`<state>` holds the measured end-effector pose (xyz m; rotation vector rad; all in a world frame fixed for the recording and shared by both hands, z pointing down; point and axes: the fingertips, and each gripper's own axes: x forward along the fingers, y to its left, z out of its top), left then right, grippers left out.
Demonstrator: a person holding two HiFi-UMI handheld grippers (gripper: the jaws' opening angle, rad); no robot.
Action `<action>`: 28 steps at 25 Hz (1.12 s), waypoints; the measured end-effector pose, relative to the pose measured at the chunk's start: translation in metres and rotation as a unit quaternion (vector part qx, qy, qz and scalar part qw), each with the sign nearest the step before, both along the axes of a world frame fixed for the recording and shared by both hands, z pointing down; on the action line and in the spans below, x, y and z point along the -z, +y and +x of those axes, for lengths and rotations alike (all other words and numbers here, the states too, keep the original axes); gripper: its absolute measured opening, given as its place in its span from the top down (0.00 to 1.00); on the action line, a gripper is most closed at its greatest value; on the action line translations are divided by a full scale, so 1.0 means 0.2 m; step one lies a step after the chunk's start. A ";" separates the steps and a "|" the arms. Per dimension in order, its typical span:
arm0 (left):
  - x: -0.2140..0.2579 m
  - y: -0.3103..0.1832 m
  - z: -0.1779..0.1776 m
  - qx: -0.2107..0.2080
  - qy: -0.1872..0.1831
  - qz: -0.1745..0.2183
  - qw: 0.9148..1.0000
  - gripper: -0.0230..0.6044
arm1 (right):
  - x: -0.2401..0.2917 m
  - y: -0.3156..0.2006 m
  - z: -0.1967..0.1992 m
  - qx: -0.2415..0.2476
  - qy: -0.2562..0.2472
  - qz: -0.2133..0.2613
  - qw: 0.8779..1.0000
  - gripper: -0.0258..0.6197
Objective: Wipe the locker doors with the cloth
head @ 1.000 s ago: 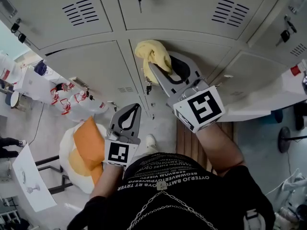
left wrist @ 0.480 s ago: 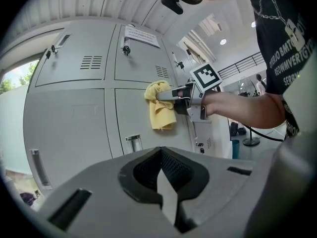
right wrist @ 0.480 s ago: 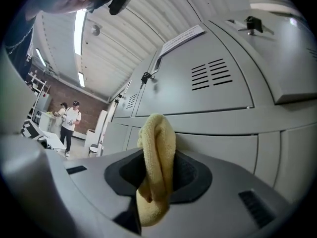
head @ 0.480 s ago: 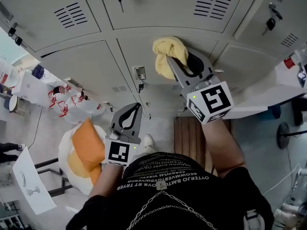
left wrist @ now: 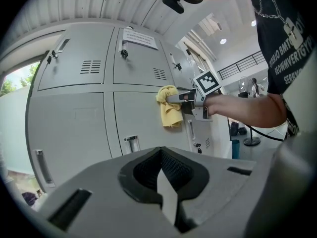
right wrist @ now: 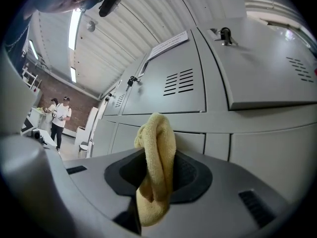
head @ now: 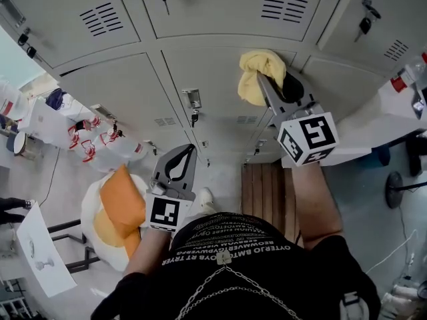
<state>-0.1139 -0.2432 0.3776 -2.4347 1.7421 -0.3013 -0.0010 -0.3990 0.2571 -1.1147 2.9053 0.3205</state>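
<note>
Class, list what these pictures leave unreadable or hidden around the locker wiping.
- Where the cloth touches the locker door: head view, hidden behind the bunched fabric and the right tongs.
- Print on the paper notice: right gripper view, too small.
- Two distant people: right gripper view, too small for detail.
- Upper lockers: head view, cut off by the top edge.

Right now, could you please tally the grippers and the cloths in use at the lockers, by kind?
Grippers: 2, the left gripper shut on nothing, the right gripper shut on the cloth
Yellow cloths: 1, the yellow cloth against a locker door
Total: 3
</note>
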 end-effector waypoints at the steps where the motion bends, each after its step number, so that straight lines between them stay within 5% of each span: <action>1: 0.00 0.01 0.01 0.000 0.000 -0.001 1.000 0.95 | 0.00 -0.01 0.03 -0.005 -0.001 -0.001 1.000 0.79; 12: -0.03 0.10 -0.01 0.008 0.008 -0.014 1.000 0.95 | 0.03 0.01 0.22 -0.049 -0.013 0.005 0.999 0.79; 28: -0.05 0.25 -0.20 0.052 0.021 -0.033 0.998 0.95 | -0.10 0.28 -0.51 0.109 0.025 0.000 0.994 0.79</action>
